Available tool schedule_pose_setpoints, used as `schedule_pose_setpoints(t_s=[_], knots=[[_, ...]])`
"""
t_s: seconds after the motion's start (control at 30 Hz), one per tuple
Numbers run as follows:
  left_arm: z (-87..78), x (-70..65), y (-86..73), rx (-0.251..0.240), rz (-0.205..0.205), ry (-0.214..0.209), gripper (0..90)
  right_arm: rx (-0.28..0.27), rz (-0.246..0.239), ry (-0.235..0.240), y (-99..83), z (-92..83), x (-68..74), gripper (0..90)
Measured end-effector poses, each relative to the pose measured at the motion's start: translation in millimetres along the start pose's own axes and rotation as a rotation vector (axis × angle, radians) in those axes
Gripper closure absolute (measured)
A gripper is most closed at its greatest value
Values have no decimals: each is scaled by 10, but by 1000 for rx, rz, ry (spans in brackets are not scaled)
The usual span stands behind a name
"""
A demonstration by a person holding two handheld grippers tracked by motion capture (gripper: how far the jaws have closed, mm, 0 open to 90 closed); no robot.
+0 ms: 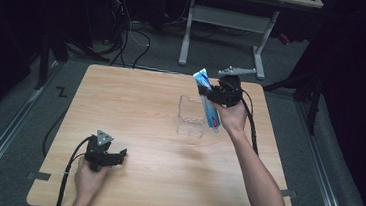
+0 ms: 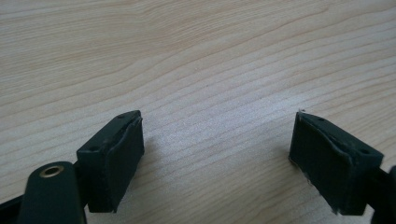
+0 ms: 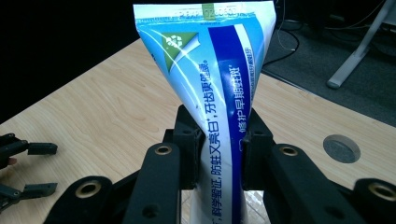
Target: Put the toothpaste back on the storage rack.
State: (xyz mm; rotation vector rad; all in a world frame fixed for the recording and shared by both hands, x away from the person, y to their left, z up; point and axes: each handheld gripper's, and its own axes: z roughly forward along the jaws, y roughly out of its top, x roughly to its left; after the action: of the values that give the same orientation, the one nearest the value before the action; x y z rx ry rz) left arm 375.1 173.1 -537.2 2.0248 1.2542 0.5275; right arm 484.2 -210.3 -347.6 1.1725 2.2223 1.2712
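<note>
A blue and white toothpaste tube (image 1: 207, 101) is pinched near its middle by my right gripper (image 1: 205, 91), held over the far right part of the wooden table (image 1: 135, 114). In the right gripper view the tube (image 3: 215, 79) rises between the two black jaws with its flat crimped end up, and the right gripper (image 3: 219, 135) is shut on it. The tube's lower end hangs over a clear plastic box (image 1: 191, 116). Near the table's front left, my left gripper (image 1: 120, 156) rests low over the wood, open. The left gripper (image 2: 217, 154) has only bare wood between its pads.
A round grommet hole (image 3: 342, 148) sits in the tabletop near the right gripper. Beyond the table stand a white desk frame (image 1: 225, 29) and floor cables (image 1: 131, 38). The left gripper (image 3: 37, 168) also appears at the far left of the right gripper view.
</note>
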Motion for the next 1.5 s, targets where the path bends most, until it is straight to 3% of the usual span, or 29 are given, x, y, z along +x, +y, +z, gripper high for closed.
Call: schedule_pose_setpoints(t_s=[0.7, 1.5], knots=[[0, 0, 0, 1, 0, 0, 182, -29, -2, -24, 194, 152, 44, 732], [2, -2, 6, 4, 1, 0, 182, -44, 14, -64, 238, 317, -22, 727]])
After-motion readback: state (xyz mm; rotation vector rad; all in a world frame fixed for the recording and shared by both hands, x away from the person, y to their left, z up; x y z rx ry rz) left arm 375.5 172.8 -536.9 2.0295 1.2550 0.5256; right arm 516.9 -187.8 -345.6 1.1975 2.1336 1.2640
